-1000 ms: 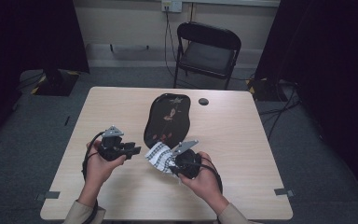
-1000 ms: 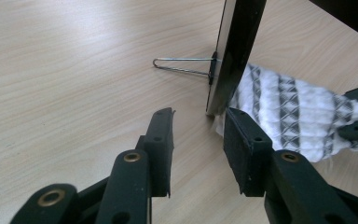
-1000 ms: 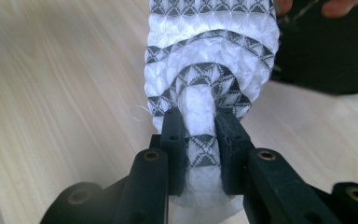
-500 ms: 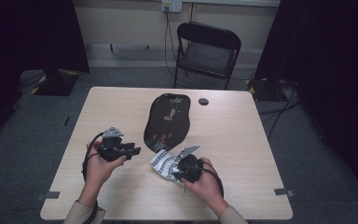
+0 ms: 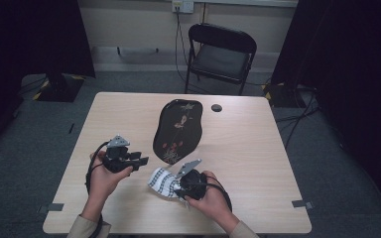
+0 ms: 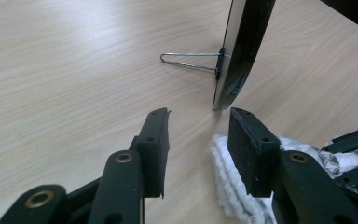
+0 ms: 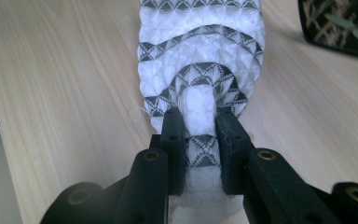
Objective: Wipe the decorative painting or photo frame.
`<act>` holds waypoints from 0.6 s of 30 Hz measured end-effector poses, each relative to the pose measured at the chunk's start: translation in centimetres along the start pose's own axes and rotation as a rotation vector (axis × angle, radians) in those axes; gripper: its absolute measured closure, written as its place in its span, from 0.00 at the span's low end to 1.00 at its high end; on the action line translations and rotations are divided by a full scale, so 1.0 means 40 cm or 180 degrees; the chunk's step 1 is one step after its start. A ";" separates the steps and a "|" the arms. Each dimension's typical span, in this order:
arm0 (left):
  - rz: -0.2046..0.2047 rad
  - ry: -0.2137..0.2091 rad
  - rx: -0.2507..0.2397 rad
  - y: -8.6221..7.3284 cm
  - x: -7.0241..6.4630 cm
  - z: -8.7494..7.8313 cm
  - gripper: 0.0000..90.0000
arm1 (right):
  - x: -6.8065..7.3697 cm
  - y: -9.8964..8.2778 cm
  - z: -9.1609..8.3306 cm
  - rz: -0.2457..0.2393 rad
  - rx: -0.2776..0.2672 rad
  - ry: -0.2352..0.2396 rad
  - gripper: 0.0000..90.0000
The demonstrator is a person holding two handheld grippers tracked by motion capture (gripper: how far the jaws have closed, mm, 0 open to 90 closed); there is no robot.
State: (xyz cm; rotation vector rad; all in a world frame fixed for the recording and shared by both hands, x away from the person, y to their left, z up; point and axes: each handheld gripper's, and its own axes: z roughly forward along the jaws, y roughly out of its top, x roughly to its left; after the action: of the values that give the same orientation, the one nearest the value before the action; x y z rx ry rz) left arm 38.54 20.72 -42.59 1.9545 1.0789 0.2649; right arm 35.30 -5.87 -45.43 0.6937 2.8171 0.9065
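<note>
Right fingers (image 7: 199, 135): pinching the white patterned cloth (image 5: 162, 181).
Left fingers (image 6: 198, 140): spread, just opening, nothing between.
Cloth place: surface (image 5: 258, 148), 6 o'clock of black tray (image 5: 177, 130).
Risk: narrow pinch; a tug could slip the cloth free.

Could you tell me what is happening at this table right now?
A person sits at a wooden table with a gripper in each hand. The right gripper is clamped on a folded white cloth with dark patterned bands, low over the table's near side. The left gripper is beside it with nothing between its jaws, which have just been opening. A black decorated tray lies just beyond them, and a small dark round thing sits farther back.
</note>
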 end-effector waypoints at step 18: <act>-0.0063 0.0096 -0.0021 -0.018 0.019 -0.020 0.54 | -0.057 0.086 0.003 -0.0127 -0.0024 -0.0141 0.84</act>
State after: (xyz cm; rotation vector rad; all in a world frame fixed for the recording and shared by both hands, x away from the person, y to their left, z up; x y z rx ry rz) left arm 38.14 21.95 -42.84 1.9385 1.1150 0.2877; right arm 38.71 -4.36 -43.66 0.6459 2.7770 0.8835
